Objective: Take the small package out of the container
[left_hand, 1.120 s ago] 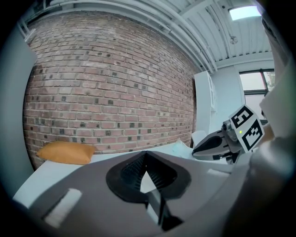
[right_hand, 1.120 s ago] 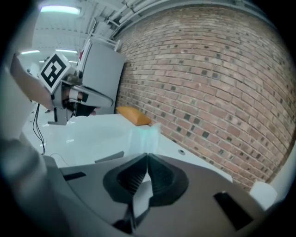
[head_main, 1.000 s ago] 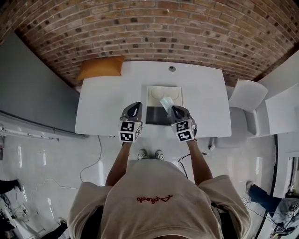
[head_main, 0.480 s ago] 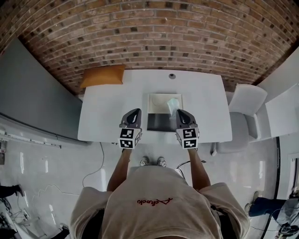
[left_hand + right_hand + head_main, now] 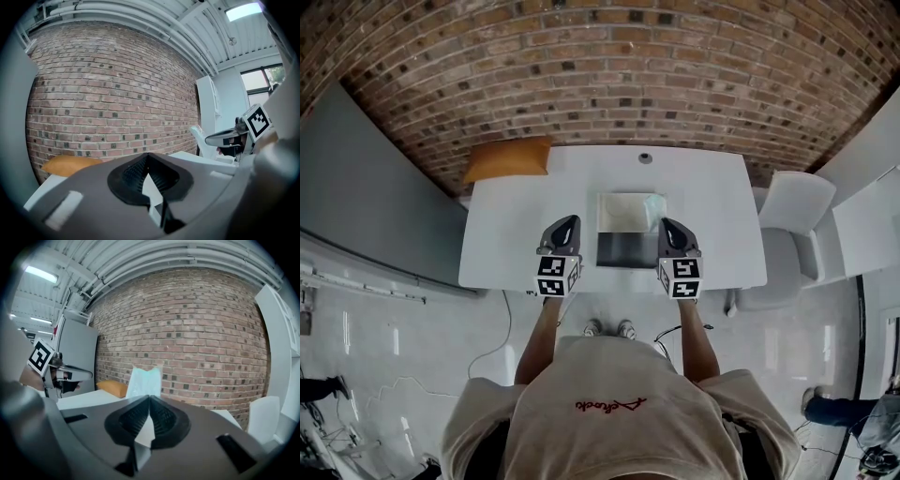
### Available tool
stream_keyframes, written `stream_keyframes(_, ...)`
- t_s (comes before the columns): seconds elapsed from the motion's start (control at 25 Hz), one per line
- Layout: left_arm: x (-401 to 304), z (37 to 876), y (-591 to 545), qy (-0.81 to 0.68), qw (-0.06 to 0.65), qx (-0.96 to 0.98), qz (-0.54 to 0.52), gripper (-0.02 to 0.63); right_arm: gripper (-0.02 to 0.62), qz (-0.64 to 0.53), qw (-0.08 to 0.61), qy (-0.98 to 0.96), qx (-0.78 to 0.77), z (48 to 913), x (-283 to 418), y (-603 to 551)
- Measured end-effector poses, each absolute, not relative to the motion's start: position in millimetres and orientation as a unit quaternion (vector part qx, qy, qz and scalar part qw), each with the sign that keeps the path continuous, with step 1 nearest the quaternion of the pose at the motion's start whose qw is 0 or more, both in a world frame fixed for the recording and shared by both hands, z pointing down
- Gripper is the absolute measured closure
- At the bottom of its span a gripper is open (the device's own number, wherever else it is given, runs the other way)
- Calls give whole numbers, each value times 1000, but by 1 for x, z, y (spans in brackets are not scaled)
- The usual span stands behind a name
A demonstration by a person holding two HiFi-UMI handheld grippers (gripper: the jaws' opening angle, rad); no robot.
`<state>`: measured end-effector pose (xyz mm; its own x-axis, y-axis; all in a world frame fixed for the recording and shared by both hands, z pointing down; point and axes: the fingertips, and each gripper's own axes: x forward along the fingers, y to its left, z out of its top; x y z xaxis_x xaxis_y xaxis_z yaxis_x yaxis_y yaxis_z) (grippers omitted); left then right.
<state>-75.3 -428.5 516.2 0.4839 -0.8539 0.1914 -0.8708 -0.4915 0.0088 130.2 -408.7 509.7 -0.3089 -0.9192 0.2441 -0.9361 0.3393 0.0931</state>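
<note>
The right hand-held gripper (image 5: pixel 149 397) has its jaws pressed together on the lower edge of the small package (image 5: pixel 145 379), a pale bluish sachet standing up beyond the tips at the centre of its view. In the head view it sits by the right rim of the container (image 5: pixel 601 225), mid-frame. The left hand-held gripper (image 5: pixel 147 155) is closed and empty, left of the container over the white table (image 5: pixel 506 234), with an orange cushion (image 5: pixel 508 157) at the table's upper-left corner.

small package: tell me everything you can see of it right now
The small package is a flat, pale mint pouch that looks like thin plastic film, with a notched top edge. It stands upright, its lower edge pinched in the shut right claw, seen against the brick wall. Nothing else visibly touches it.
</note>
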Motion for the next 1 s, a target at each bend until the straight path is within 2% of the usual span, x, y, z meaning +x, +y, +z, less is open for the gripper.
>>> stream_keyframes(1.0, -73, 513, -432, -503, 52, 860, 71, 600, 584, 34, 118, -801, 587, 510, 135, -408)
